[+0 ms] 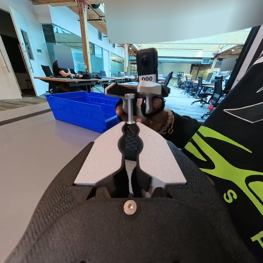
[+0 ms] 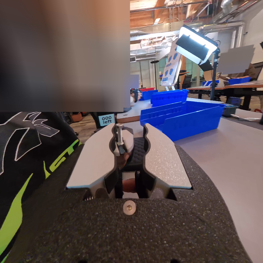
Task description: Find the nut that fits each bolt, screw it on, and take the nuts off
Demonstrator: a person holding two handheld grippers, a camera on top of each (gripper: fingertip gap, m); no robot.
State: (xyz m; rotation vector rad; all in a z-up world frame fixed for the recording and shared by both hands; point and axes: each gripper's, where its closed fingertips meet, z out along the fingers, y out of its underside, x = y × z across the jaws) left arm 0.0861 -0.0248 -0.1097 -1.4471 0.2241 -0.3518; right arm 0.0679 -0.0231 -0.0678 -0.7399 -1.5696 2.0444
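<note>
My left gripper (image 1: pixel 131 125) is shut on a small silver nut (image 1: pixel 131 122) at its fingertips. A silver hex bolt (image 1: pixel 130 108) stands upright out of the nut, head on top. My right gripper (image 2: pixel 129 128) is open, and the bolt (image 2: pixel 119 134) stands between its fingers close to the left finger (image 2: pixel 99 149), which does not press on it. The left gripper (image 2: pixel 125 142) shows through that gap, with the nut (image 2: pixel 120 144) at its tips. In the left wrist view the right gripper (image 1: pixel 132 89), held by a hand, sits just behind the bolt head.
A blue plastic bin (image 1: pixel 79 108) stands on the grey table (image 1: pixel 28 142) beyond the grippers; it also shows in the right wrist view (image 2: pixel 185 121), with more blue bins behind it. A person's dark shirt with green print (image 1: pixel 227 156) is close on one side. There is about 4 cm between the tips of the two grippers.
</note>
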